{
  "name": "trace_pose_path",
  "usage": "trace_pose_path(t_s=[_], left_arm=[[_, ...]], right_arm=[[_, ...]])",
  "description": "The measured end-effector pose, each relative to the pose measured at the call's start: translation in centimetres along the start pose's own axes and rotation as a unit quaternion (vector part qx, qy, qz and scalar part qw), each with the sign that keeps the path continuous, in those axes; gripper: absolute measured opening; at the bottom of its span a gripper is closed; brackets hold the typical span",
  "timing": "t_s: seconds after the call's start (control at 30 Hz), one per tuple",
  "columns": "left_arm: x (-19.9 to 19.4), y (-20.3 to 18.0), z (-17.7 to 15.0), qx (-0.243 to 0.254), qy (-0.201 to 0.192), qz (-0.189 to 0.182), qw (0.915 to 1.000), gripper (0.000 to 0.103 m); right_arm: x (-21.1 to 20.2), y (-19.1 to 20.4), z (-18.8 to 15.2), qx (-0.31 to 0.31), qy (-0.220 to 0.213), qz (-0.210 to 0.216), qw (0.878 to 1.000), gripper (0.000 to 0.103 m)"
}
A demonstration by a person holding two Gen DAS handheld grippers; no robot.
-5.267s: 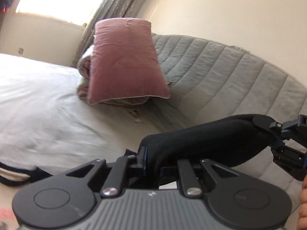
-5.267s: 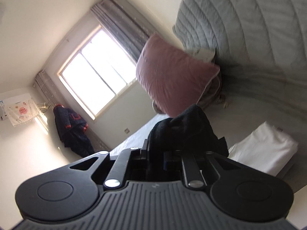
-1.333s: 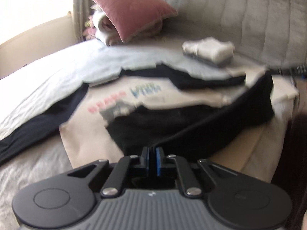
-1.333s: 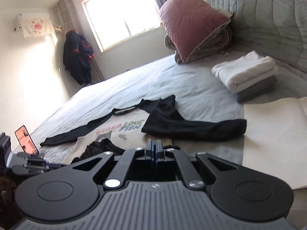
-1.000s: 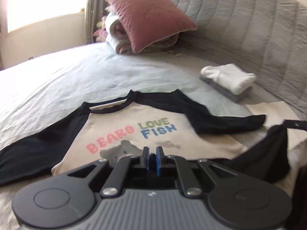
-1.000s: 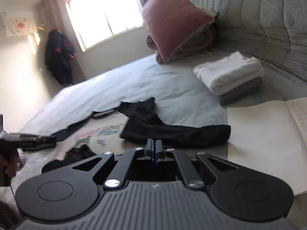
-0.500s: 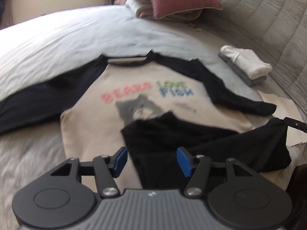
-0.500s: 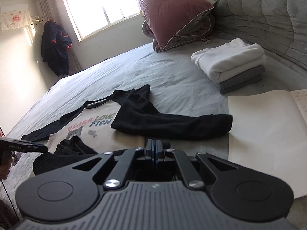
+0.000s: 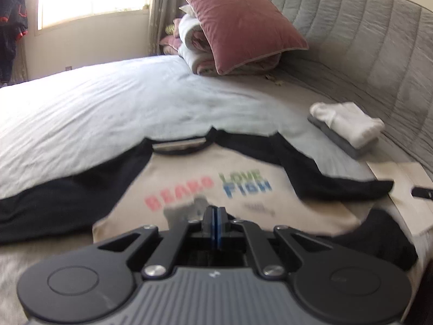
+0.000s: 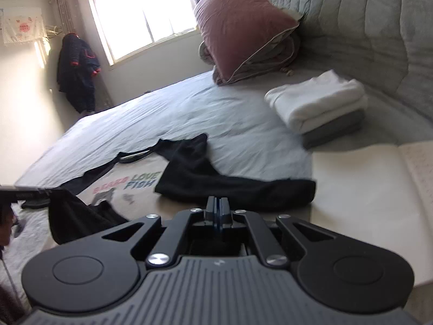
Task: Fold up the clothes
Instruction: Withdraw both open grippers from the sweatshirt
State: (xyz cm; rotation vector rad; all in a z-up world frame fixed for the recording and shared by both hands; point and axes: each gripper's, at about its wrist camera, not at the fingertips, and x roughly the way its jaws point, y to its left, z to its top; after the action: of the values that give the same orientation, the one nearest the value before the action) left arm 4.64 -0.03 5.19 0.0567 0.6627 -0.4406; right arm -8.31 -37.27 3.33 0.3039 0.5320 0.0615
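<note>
Left jaws: your left gripper (image 9: pixel 215 223) is pressed shut, blue pads together. Half a second ago its jaws stood wide apart over the black hem; whether cloth is pinched between them now, you cannot tell.
Right jaws: your right gripper (image 10: pixel 217 212) has stayed closed since the earlier frames, pads touching. Whether it pinches fabric is hidden behind its own body.
Shirt: the shirt (image 9: pixel 211 187) lies face up on the bed just ahead of both grippers, cream body with black sleeves and the words BEARS LOVE FISH. Its black bottom edge (image 10: pixel 78 218) is lifted and bunched at your left side, hanging from the left gripper's tip as seen in the right view. Earlier that hem lay folded flat across the chest.
Right sleeve: the sleeve (image 10: pixel 235 188) lies folded across, directly beyond your right gripper, its cuff near a sheet of cream paper (image 10: pixel 360 178).
Bed: pale blue sheet (image 9: pixel 108 108), bare beyond the collar.
Folded stack: white and grey folded clothes (image 10: pixel 322 108) sit well apart, toward the grey headboard (image 9: pixel 365 40).
Pillow: a pink pillow (image 9: pixel 240 19) leans on rolled bedding in the far corner.
Far wall: a dark coat (image 10: pixel 77 73) hangs beside the bright window (image 10: pixel 143 13).
</note>
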Motion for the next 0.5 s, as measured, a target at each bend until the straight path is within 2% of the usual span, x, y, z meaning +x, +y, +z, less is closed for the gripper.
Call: trace_pose_path(t_s=[0.1, 0.2, 0.23, 0.3, 0.37, 0.5], left_arm=[[1.9, -0.2, 1.1, 0.0, -0.009, 0.015, 0.9998, 0.002], [4.4, 0.1, 1.3, -0.009, 0.009, 0.026, 0.9996, 0.002], [5.3, 0.2, 1.2, -0.013, 0.018, 0.029, 0.9993, 0.002], [6.3, 0.1, 0.7, -0.015, 0.033, 0.036, 0.9987, 0.002], [7.1, 0.1, 0.2, -0.012, 0.044, 0.042, 0.9981, 0.003], [6.5, 0.5, -0.7, -0.038, 0.046, 0.034, 0.9976, 0.009]], right_arm=[[0.8, -0.6, 0.3, 0.01, 0.005, -0.006, 1.0, 0.002], [1.7, -0.9, 0.1, 0.021, 0.025, -0.004, 0.999, 0.004], [2.0, -1.0, 0.0, 0.03, 0.033, 0.0, 0.999, 0.016], [2.7, -1.1, -0.3, 0.047, 0.049, 0.011, 0.998, 0.021], [3.5, -1.2, -0.7, 0.064, 0.063, 0.018, 0.996, 0.055], [5.3, -0.5, -1.6, 0.056, 0.074, 0.023, 0.995, 0.053]])
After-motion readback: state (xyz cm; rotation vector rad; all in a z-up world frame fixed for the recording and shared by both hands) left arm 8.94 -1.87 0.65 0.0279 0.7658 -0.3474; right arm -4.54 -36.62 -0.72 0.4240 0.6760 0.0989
